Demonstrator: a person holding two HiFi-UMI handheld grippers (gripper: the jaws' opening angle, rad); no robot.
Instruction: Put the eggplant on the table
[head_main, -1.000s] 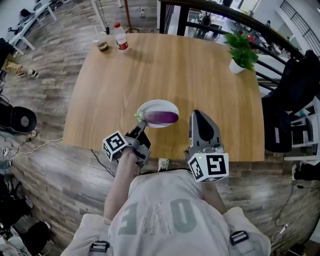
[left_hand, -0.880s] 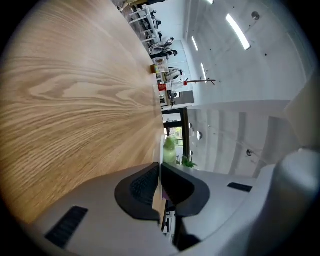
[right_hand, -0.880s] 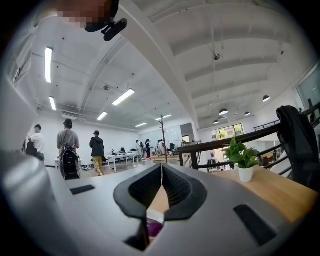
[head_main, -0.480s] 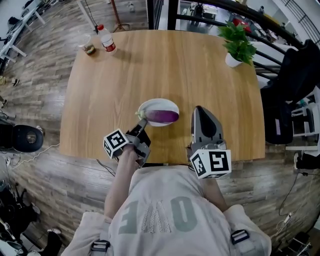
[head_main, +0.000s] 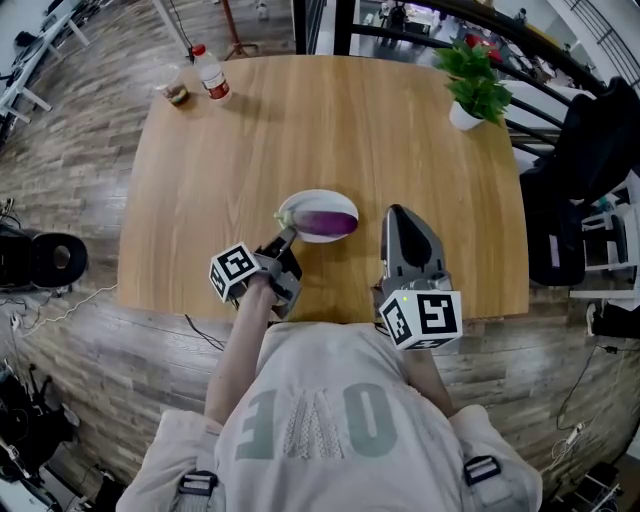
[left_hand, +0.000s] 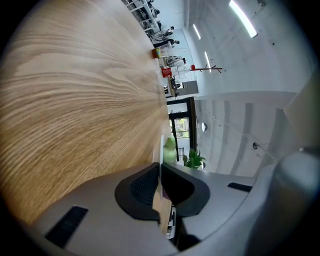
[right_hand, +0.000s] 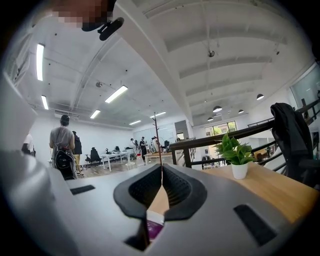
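A purple eggplant (head_main: 326, 222) with a green stem lies on a white plate (head_main: 320, 195) near the front of the wooden table (head_main: 330, 120). My left gripper (head_main: 288, 236) reaches the plate's left side by the stem. In the left gripper view its jaws (left_hand: 161, 180) are shut on the thin white plate rim (left_hand: 161, 145), with the green stem (left_hand: 170, 150) just beyond. My right gripper (head_main: 398, 212) hovers to the right of the plate, apart from it. Its jaws (right_hand: 161, 187) are shut with nothing between them. A bit of plate and eggplant (right_hand: 153, 227) shows below them.
A potted plant (head_main: 475, 90) stands at the table's far right corner. A bottle (head_main: 210, 75) and a small cup (head_main: 178, 95) stand at the far left corner. A dark chair with a jacket (head_main: 590, 150) is right of the table. A railing runs behind it.
My left gripper and the plate with the eggplant have shifted a little farther from the table's front edge. The right gripper has hardly moved.
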